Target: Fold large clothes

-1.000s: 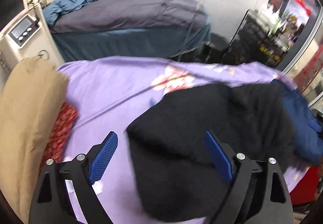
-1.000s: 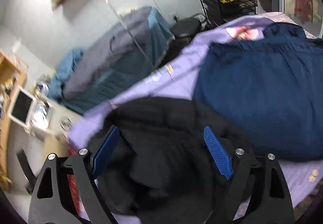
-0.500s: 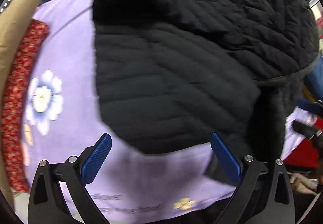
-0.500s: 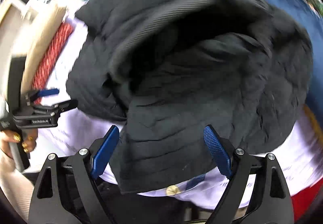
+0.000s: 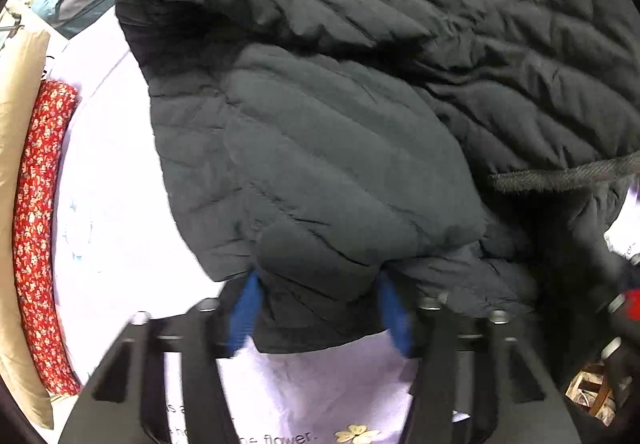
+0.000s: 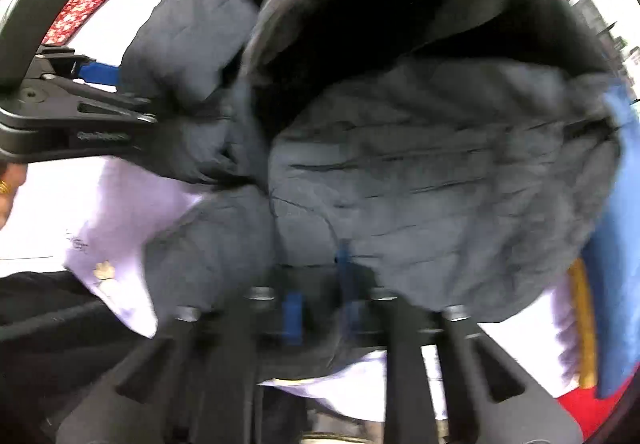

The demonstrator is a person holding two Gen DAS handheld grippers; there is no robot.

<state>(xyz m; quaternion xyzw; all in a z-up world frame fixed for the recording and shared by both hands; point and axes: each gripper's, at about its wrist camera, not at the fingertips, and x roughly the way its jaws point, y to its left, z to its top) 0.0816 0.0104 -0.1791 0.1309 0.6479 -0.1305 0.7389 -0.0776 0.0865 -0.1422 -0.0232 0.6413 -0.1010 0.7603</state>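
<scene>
A black quilted jacket (image 5: 340, 124) lies crumpled on a purple flowered sheet (image 5: 112, 204). My left gripper (image 5: 319, 308) points down at the jacket's near hem. Its jaws are closing, and a bunched fold of fabric fills the gap between the blue pads. In the right wrist view the jacket (image 6: 440, 164) fills the frame, its dark inside gaping at the top. My right gripper (image 6: 320, 284) is shut on a thin pinch of the jacket's near edge. The left gripper (image 6: 136, 96) appears at the left of that view, gripping another part of the same edge.
A red floral cushion (image 5: 40, 204) and a beige pillow (image 5: 16, 84) line the sheet's left side. A blue garment (image 6: 616, 244) lies right of the jacket. A person's hand (image 6: 6, 188) shows at the left edge, and the sheet's near edge (image 6: 120, 308) drops off below.
Both grippers came down from a higher view of the room to the jacket's near edge. Their wide jaws have drawn in on the fabric, the right almost fully.
</scene>
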